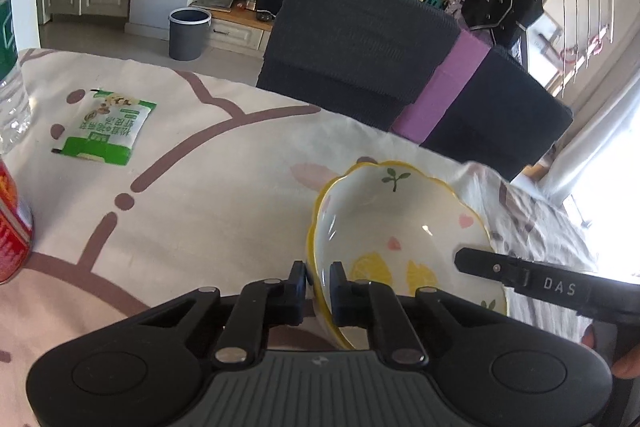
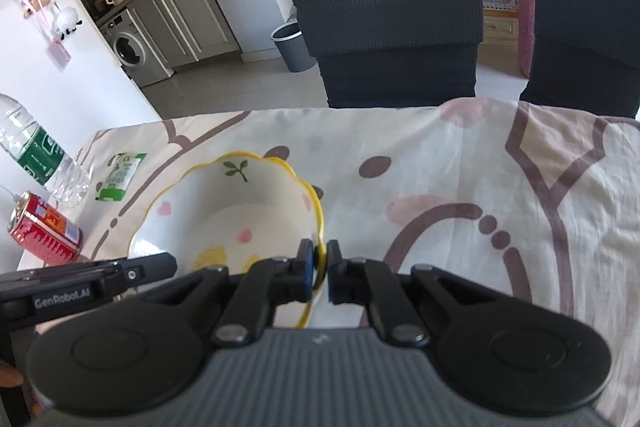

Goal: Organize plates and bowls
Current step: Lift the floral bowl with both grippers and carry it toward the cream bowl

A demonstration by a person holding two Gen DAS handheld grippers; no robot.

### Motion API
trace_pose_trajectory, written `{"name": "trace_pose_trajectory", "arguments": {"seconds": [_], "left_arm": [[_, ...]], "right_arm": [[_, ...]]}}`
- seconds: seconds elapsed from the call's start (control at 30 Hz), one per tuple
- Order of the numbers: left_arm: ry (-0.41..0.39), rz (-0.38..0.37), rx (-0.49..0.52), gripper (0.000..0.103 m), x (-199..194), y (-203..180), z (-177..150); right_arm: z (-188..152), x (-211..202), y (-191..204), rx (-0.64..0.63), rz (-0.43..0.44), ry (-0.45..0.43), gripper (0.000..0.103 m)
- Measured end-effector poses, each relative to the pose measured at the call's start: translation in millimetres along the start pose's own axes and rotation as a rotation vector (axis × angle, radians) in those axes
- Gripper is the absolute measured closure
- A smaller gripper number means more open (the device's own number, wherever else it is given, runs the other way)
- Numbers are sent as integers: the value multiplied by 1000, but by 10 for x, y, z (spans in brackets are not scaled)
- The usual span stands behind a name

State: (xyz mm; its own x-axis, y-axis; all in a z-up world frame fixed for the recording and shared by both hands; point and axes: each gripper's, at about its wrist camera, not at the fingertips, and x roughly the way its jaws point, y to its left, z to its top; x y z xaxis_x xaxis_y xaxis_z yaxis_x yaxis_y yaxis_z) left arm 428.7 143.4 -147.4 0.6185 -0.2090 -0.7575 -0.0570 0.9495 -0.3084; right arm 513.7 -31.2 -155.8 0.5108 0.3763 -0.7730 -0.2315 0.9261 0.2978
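Observation:
A white scalloped bowl (image 1: 400, 227) with a yellow rim, lemon, heart and leaf prints is held over the patterned tablecloth (image 1: 192, 195). My left gripper (image 1: 319, 281) is shut on its left rim. My right gripper (image 2: 319, 261) is shut on the right rim of the same bowl (image 2: 236, 211). The right gripper's finger shows as a black bar in the left wrist view (image 1: 520, 273), and the left gripper's finger shows in the right wrist view (image 2: 100, 277). No other plates or bowls are in view.
A green snack packet (image 1: 104, 131), a red can (image 2: 44, 227) and a clear water bottle (image 2: 40, 155) stand at the table's left end. Two dark chairs (image 2: 396, 11) stand behind the far edge. A grey bin (image 1: 188, 33) is on the floor.

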Motion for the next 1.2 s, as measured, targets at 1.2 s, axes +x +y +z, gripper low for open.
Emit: {"name": "trace_pose_trajectory", "arguments": {"seconds": [1.2], "left_arm": [[-80,-96,187,94,-2260,-1266,-1380]], "right_arm": [[-1569,-2667,10,90,8,-102,96]]}}
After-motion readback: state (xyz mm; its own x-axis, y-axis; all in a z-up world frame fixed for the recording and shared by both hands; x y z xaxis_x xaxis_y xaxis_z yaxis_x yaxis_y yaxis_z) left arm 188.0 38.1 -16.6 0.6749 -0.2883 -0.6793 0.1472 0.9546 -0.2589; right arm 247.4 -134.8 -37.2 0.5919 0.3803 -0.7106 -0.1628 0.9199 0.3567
